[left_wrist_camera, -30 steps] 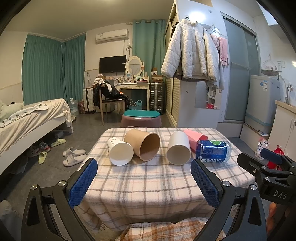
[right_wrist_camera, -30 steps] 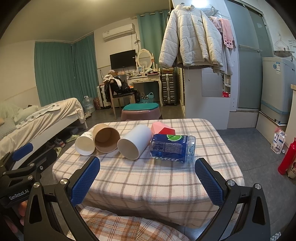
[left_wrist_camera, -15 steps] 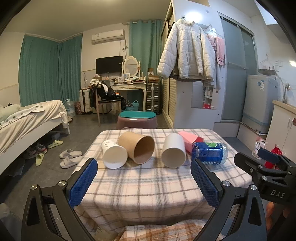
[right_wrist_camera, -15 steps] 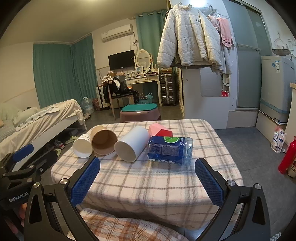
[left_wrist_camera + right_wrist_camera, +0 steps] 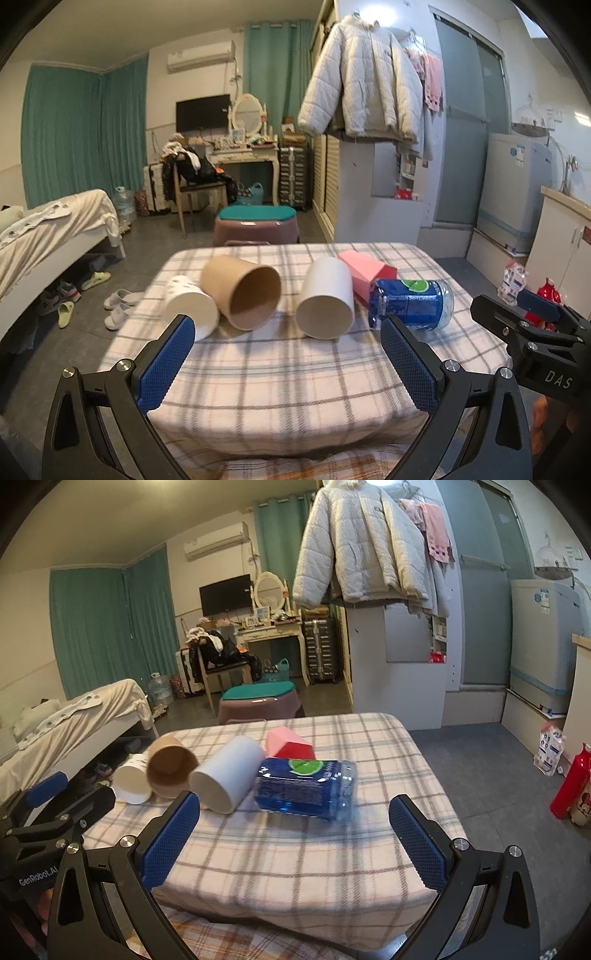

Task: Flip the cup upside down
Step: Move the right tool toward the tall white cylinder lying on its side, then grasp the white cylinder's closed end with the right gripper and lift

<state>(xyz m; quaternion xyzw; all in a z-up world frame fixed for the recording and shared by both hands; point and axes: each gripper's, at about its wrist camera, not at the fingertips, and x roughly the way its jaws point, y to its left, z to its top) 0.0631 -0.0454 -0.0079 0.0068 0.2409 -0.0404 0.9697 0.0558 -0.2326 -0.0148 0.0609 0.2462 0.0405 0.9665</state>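
Several cups lie on their sides on the plaid-covered table (image 5: 288, 384): a small white paper cup (image 5: 190, 308), a brown paper cup (image 5: 243, 297), a white cup (image 5: 327, 299) and a pink cup (image 5: 364, 273). A clear cup with a blue label (image 5: 410, 308) lies at the right. They also show in the right wrist view: the brown cup (image 5: 171, 768), the white cup (image 5: 225, 779) and the blue-label cup (image 5: 304, 788). My left gripper (image 5: 288, 365) is open and empty before the table's near edge. My right gripper (image 5: 293, 842) is open and empty, facing the blue-label cup.
A purple stool with a teal top (image 5: 256, 225) stands behind the table. A bed (image 5: 48, 236) is at the left with slippers (image 5: 118, 306) on the floor. A red bottle (image 5: 570, 782) stands on the floor at the right.
Both grippers have moved closer to the table, so the cups look larger. Both stay open and empty. The cups have not moved.
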